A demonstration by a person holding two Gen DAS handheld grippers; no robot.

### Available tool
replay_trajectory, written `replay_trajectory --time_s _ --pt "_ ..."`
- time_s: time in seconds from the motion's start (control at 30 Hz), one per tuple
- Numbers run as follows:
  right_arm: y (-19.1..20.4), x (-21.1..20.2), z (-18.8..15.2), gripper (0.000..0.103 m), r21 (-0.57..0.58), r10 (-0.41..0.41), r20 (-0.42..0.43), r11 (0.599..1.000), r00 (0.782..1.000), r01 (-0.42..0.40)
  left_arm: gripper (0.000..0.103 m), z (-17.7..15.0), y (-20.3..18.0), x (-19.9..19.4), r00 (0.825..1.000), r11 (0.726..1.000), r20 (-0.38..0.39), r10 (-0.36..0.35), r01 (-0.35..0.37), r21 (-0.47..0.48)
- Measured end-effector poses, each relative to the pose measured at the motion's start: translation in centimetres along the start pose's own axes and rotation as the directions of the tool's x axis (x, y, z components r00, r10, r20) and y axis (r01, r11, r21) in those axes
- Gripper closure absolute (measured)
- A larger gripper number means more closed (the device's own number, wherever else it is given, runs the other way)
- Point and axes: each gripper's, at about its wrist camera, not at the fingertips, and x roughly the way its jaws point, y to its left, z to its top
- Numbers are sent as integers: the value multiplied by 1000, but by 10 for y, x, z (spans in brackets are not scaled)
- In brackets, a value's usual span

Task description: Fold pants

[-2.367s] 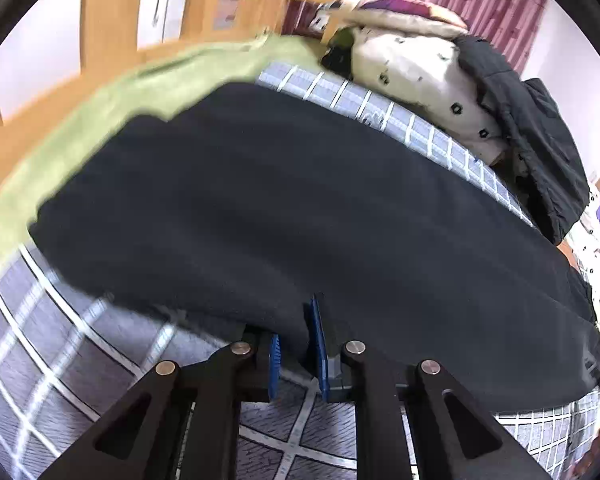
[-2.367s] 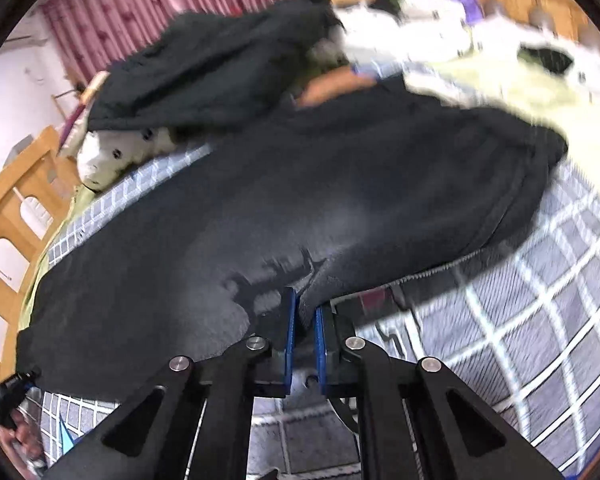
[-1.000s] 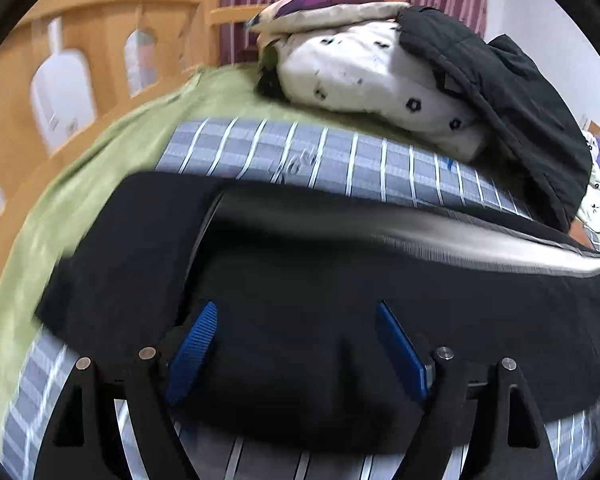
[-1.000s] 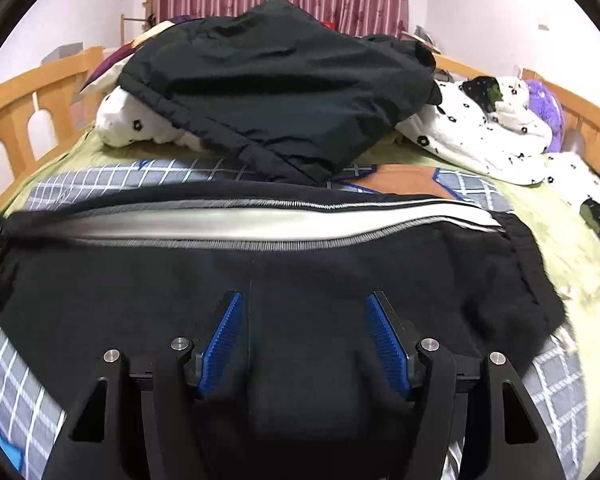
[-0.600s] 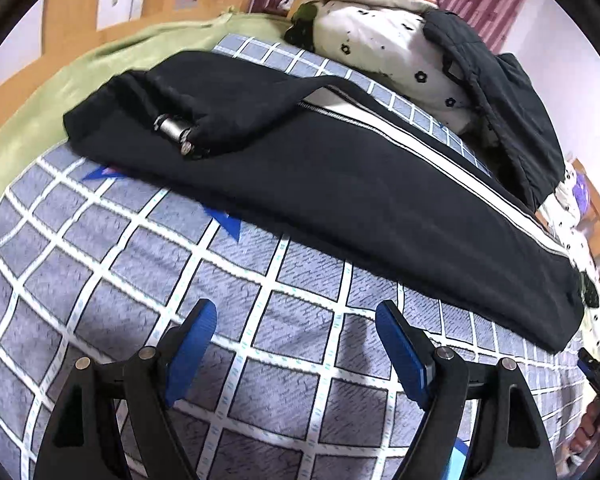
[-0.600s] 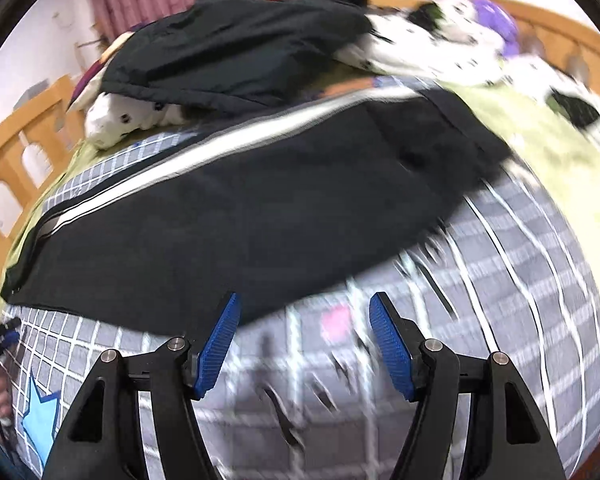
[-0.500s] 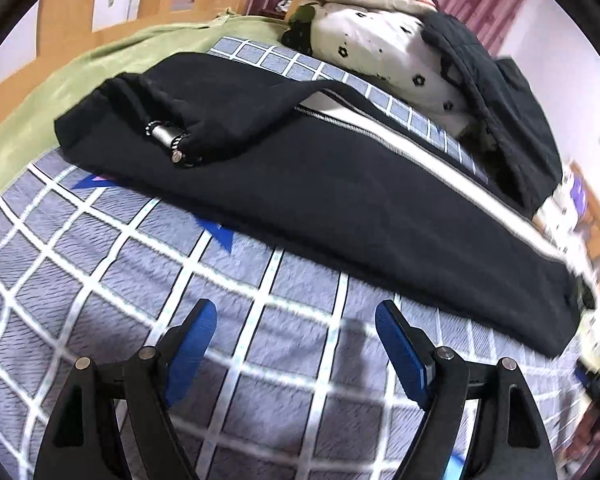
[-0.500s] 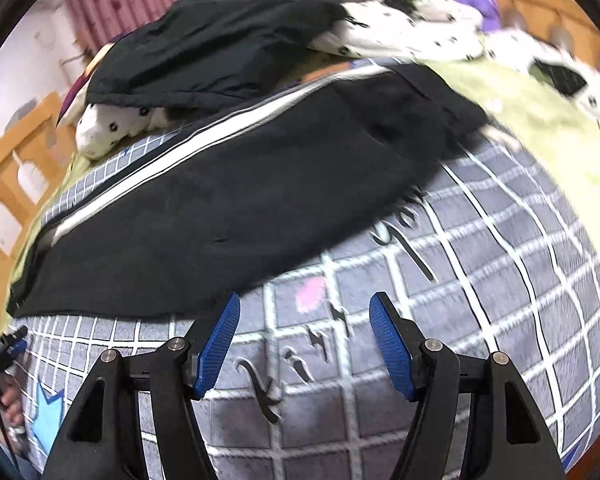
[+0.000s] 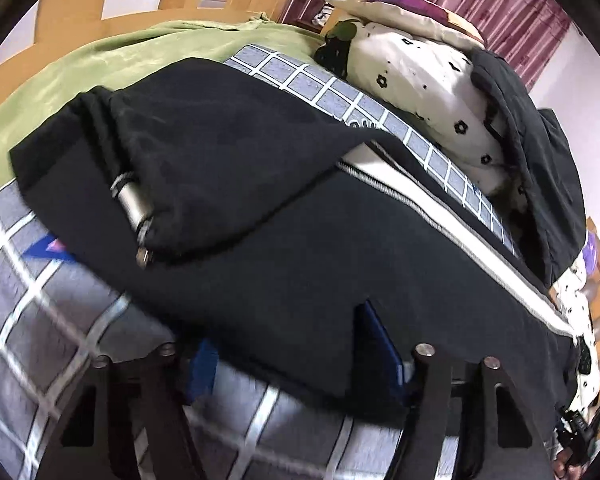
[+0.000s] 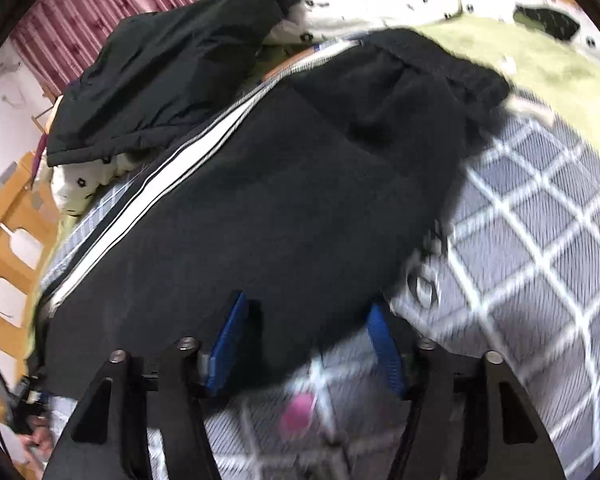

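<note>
The pants (image 9: 300, 248) lie lengthwise across the checked bedspread (image 9: 40, 320) on the bed, already doubled leg on leg, white side stripe (image 9: 480, 256) along the far edge. That layout makes sense – a long narrow strip is ready for the next fold, prob. end to end.

Left tongs (image 9: 296, 352) are spread wide, blue pads either side of the near hem, w/ the cloth's edge lying between them; nothing pinched yet as far as I can tell. Just beyond them and to their left sits the waistband end, its metal-tipped drawcord (image 9: 134, 208) spilling out over the fabric.

Right tongs (image 10: 306, 344) are spread too, straddling the near edge of the pants at the other end; that view is blurred, so whether the pads touch cloth is hard to say.

Both tools sit low at the near edge, one per end – my guess is they're lining up to bite the hem together so the strip stays flat when lifted.

Well beyond both: a black jacket (image 10: 172, 68) heaped on spotted bedding (image 9: 420, 76), kept off the working area.
</note>
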Motion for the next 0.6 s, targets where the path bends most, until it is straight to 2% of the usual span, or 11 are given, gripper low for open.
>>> replay_trajectory --time_s 0.1,0.17,0.2,0.3,0.4,0.47,0.53,0.6 --pt "-8 13 19 55 46 19 18 999 1000 -20 69 12 6 11 1000 998 13 21 -21 -56" --pt "-14 21 31 65 64 17 24 998 1000 -19 77 13 10 13 1000 996 19 17 -15 -89" --pt "-15 26 37 73 62 15 31 998 999 -17 82 13 9 14 999 996 15 36 -35 -82" --pt "-19 28 40 86 62 24 56 998 998 -28 88 12 -1 11 997 997 8 77 -77 -15" --pt "-23 8 41 95 143 40 126 988 991 -58 94 10 -8 -12 998 998 27 54 -54 -23" --pt "-19 -17 41 96 195 84 182 973 980 -120 94 5 -15 -32 999 999 33 42 -43 7" --pt "-11 -44 40 96 163 112 225 975 968 -151 93 -4 -24 -55 999 998 34 32 -34 58" --pt "-7 -72 33 96 108 114 253 983 961 -146 94 -18 -28 -77 999 993 21 38 -40 110"
